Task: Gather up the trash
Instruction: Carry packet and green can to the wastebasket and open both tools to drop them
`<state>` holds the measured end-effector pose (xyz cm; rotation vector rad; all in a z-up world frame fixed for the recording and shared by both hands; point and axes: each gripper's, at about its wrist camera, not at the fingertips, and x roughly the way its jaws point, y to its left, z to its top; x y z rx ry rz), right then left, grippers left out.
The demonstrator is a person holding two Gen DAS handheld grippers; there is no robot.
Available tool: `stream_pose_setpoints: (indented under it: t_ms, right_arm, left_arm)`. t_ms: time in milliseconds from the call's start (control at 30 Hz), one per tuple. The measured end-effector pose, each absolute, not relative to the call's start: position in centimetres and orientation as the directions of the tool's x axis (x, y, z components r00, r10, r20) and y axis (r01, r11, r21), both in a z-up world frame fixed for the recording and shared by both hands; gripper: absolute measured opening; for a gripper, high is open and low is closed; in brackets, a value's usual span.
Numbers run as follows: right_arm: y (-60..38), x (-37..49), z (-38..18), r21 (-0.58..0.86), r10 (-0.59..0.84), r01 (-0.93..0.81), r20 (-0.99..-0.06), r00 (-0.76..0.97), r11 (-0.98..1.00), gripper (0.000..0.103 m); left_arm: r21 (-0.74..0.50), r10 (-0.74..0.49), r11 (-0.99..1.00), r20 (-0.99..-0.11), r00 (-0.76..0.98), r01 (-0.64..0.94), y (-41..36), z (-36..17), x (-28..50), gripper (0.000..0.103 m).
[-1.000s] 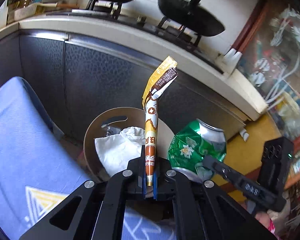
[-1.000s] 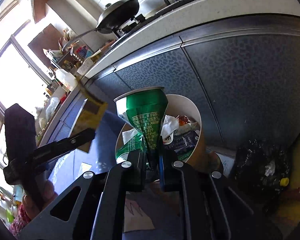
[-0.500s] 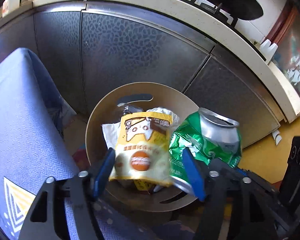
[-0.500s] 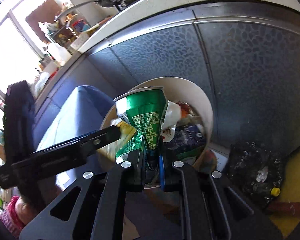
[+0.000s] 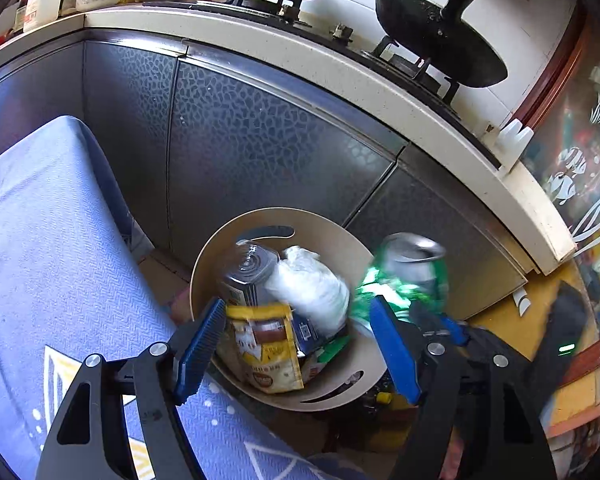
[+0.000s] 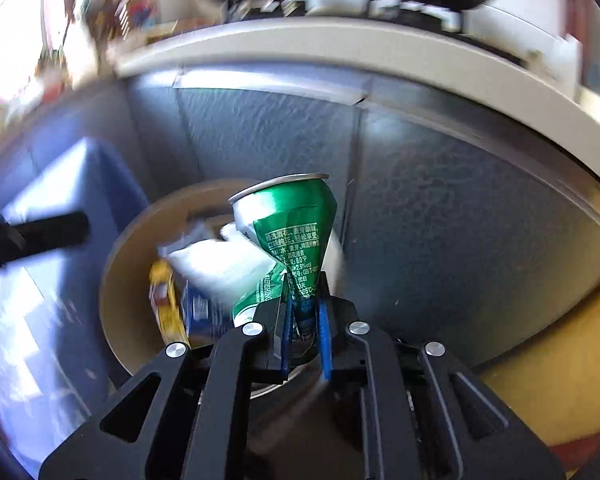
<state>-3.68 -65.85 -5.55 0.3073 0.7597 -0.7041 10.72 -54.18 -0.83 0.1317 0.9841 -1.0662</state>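
A round beige bin [image 5: 260, 216] stands on the floor against the dark cabinet. Inside it lie a yellow snack wrapper [image 5: 268, 344], a white crumpled bag [image 5: 308, 280] and a grey carton [image 5: 248, 272]. My left gripper [image 5: 296, 304] hangs open just over the bin's near rim, touching nothing. My right gripper [image 6: 304, 308] is shut on the crushed bottom of a green drink can [image 6: 292, 232], held upright over the bin's right side. From the left wrist that can [image 5: 408, 276] shows blurred beside the right finger. The right wrist view is motion-blurred.
A blue patterned cloth [image 5: 52, 240] covers a surface left of the bin. Dark textured cabinet doors [image 5: 260, 140] rise behind it, under a pale counter [image 5: 380, 80] with a stove and black woks [image 5: 440, 32]. Yellow floor [image 5: 532, 320] lies to the right.
My left gripper opened and the yellow wrapper dropped from it into the bin. My right gripper swung round with the green can still in it, nearer the bin's right rim.
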Motion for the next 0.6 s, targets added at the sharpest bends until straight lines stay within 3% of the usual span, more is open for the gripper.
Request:
stream_pose_setpoints:
  t_ms: [33, 67, 100, 167, 600]
  right_arm:
    - [-65.6, -2.9, -6.1, -0.012, -0.461, 0.664, -0.729, 0.506, 0.748, 0.013]
    - [-65.3, -2.5, -6.4, -0.021, -0.451, 0.648, -0.734, 0.507, 0.761, 0.020]
    - [-64.9, -2.2, -6.6, -0.018, -0.437, 0.629, -0.735, 0.519, 0.777, 0.037]
    - [-64.2, -2.4, -6.2, 0.015, -0.423, 0.614, -0.711, 0.561, 0.789, 0.053]
    - [-60.1, -8.7, -2.7, 0.239, -0.372, 0.616, -0.618, 0.693, 0.751, 0.051]
  left_arm:
    - [-0.345, -0.673, 0.516, -0.729, 0.122, 0.784, -54.1, -0.8, 10.7, 0.074]
    - [-0.339, -0.672, 0.514, -0.730, 0.125, 0.788, -54.0, -0.6, 10.5, 0.074]
    - [-0.333, -0.671, 0.513, -0.730, 0.128, 0.791, -54.1, -0.5, 10.4, 0.074]
    - [-0.322, -0.673, 0.510, -0.727, 0.136, 0.798, -53.7, -0.3, 10.2, 0.074]
    - [-0.245, -0.676, 0.529, -0.700, 0.229, 0.812, -48.9, 2.3, 8.6, 0.074]
